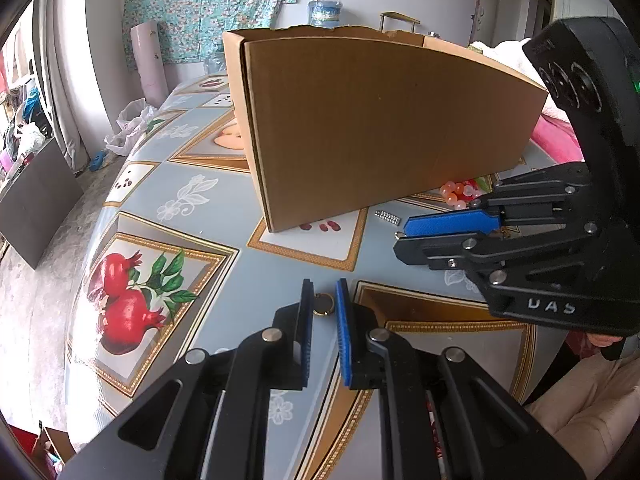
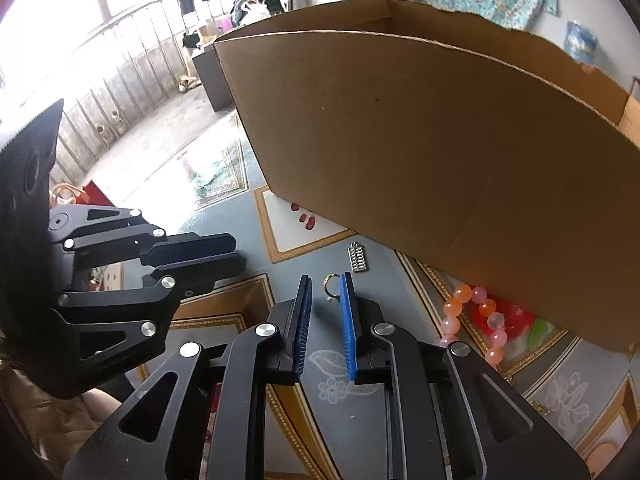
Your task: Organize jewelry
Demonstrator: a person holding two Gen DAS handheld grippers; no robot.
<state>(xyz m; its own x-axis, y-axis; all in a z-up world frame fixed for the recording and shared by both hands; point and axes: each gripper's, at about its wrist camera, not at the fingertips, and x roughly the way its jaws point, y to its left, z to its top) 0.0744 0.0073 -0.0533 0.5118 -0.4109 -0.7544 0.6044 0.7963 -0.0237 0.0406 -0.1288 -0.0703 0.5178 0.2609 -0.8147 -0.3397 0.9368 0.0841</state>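
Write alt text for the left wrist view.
The left tongs sit slightly open around a gold ring on a fruit-patterned tablecloth. The right tongs reach in beside a cardboard box, near a silver pendant and pink beads.

The cardboard box [image 2: 420, 152] is hiding its own inside and covering part of the bead bracelet [image 2: 472, 320] at 4 o'clock. The gold ring [image 1: 323, 304] is sitting half concealed between 2 blue pads [image 1: 343, 320]; whether they are touching it is unclear.

Floral curtain [image 1: 208, 4], grey floor [image 1: 36, 280].
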